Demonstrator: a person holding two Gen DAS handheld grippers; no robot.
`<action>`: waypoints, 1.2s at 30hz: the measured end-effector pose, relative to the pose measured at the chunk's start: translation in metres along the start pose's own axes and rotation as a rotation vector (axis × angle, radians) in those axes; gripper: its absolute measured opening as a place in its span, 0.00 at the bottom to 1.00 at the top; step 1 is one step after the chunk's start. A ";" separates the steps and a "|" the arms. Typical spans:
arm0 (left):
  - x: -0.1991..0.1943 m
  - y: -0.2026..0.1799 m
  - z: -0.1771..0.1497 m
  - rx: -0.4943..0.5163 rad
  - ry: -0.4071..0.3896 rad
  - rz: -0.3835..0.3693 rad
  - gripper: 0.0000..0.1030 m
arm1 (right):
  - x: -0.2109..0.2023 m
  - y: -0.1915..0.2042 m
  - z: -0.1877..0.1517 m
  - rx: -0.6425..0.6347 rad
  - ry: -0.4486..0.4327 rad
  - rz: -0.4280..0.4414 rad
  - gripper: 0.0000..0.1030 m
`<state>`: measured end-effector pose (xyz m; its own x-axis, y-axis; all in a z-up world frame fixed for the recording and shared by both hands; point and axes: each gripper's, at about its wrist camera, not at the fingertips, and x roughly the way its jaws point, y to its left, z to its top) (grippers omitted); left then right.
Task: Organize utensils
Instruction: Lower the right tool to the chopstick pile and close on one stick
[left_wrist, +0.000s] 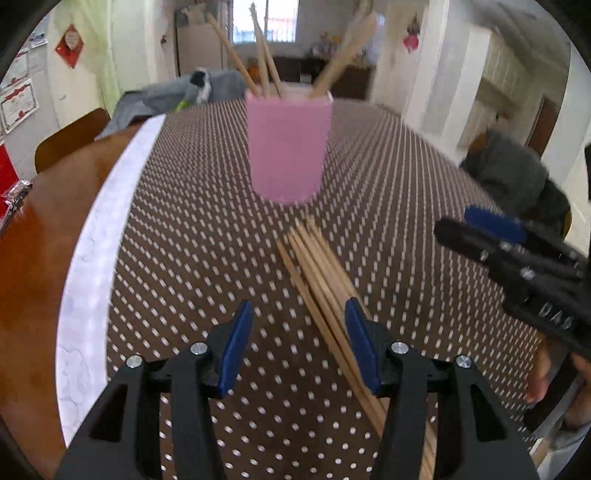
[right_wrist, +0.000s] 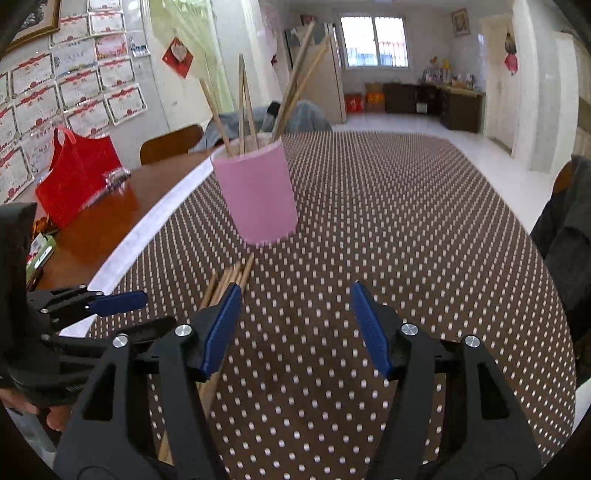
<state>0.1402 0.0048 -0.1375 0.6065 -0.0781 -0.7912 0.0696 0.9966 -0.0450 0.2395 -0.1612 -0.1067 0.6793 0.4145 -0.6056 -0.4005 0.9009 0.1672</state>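
A pink cup (left_wrist: 286, 147) stands upright on the dotted brown tablecloth (left_wrist: 207, 236) with several wooden chopsticks sticking out of it. It also shows in the right wrist view (right_wrist: 258, 192). A bundle of wooden chopsticks (left_wrist: 321, 280) lies flat on the cloth in front of the cup, also in the right wrist view (right_wrist: 225, 280). My left gripper (left_wrist: 299, 314) is open and empty, its right finger over the bundle. My right gripper (right_wrist: 295, 295) is open and empty, its left finger over the bundle. The right gripper (left_wrist: 491, 229) shows at the left view's right edge; the left gripper (right_wrist: 110, 301) shows at the right view's left.
A white band (left_wrist: 96, 258) borders the cloth on the left, with bare brown table (left_wrist: 33, 266) beyond. A red bag (right_wrist: 77, 173) stands on that bare part. Wooden chairs (right_wrist: 170, 146) and grey clothing (left_wrist: 517, 173) sit around the table.
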 end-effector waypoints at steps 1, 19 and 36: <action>0.003 -0.003 -0.003 0.008 0.013 0.008 0.50 | 0.000 -0.001 -0.003 -0.003 0.008 0.001 0.60; 0.021 0.003 -0.009 0.028 0.070 0.068 0.51 | 0.021 0.016 -0.016 -0.056 0.113 0.036 0.60; 0.018 0.027 -0.010 0.039 0.073 0.070 0.51 | 0.056 0.054 -0.019 -0.215 0.218 -0.075 0.61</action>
<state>0.1452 0.0307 -0.1590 0.5516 -0.0044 -0.8341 0.0606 0.9976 0.0348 0.2442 -0.0920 -0.1468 0.5733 0.2890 -0.7667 -0.4908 0.8704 -0.0389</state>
